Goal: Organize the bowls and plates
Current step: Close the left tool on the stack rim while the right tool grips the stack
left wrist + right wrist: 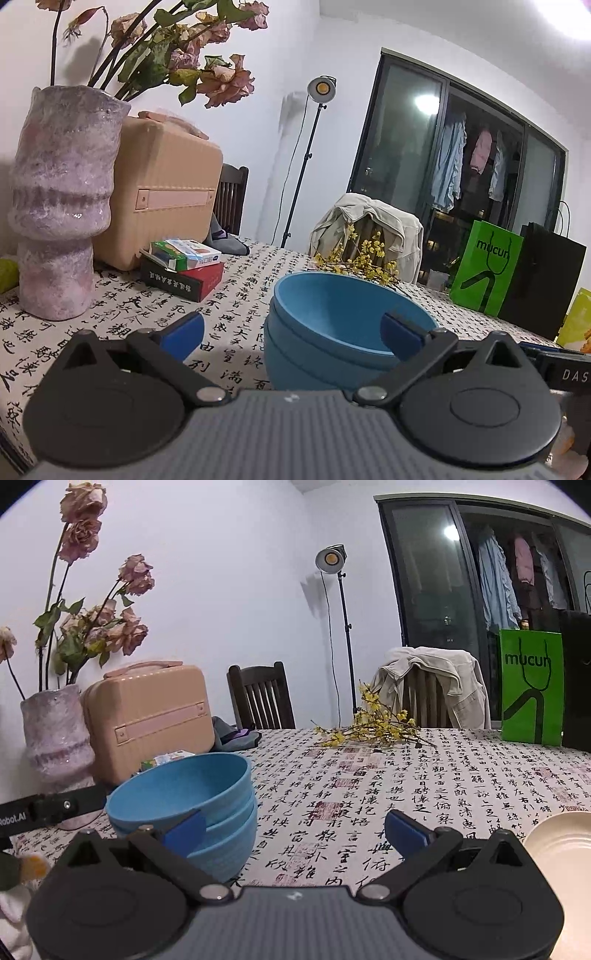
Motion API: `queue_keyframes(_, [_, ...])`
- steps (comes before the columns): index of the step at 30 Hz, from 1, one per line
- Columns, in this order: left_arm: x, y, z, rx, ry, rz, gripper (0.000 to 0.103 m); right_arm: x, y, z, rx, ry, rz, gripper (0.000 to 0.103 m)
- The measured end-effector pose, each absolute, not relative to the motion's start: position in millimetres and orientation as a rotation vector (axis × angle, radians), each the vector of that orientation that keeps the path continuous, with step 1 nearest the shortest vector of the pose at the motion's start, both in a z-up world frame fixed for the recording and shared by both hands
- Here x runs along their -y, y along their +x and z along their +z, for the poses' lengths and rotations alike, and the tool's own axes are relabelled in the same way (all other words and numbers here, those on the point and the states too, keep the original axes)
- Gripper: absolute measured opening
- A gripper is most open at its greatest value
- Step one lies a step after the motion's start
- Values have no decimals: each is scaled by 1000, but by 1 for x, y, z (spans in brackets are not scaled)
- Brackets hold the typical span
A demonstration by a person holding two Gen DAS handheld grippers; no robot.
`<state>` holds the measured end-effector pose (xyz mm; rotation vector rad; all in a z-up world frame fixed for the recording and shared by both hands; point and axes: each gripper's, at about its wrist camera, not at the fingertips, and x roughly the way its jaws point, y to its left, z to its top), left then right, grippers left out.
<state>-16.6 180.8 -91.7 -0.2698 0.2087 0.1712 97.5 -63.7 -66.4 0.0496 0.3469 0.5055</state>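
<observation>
As the left wrist view is being taken first, the left gripper [291, 334] is being held low over the table [236, 295] with its blue-padded fingers [183, 334] spread wide apart and nothing between them. A stack of blue bowls [332, 332] is being seen standing on the calligraphy-printed cloth just ahead, overlapped by the right-hand finger; whether that finger is touching the rim cannot be told. A pink-grey vase [59, 206] with dried roses, a peach case [166, 192] and a few small boxes [184, 266] are being shown to the left, while a green bag [487, 266] is standing to the right. In the right wrist view, the right gripper [295, 829] is likewise being held with its fingers released and spread, gripping nothing, over bare cloth. The same bowl stack is being seen at the left, behind the left-hand finger, nested three deep and upright. A cream plate [561, 849] is being cut off by the frame at the lower right, well apart from the bowls, and yellow flower sprigs [369, 731] are lying farther back.
</observation>
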Motion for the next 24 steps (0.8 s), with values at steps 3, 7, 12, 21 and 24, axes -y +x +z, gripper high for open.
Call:
queue_keyframes(3, [-183,-13,-90,-204,-276,178,103,66,102,-64,-351,65,505,103])
queue_keyframes(7, [-188,-6,-85,-205,-302,182,103,66,111,-55,-353,82,510,103])
queue_keyframes(12, [-191,4,-79,-202,-307,219,103,62,124,-41,-369,122,533,103])
queue_keyframes(21, [-200,29,-72,-241,-358,240,103,42,151,-24,-458,190,600,103])
queue_keyframes(24, [-205,40,-73,-284,-391,241,103,35,159,-25,-494,200,609,103])
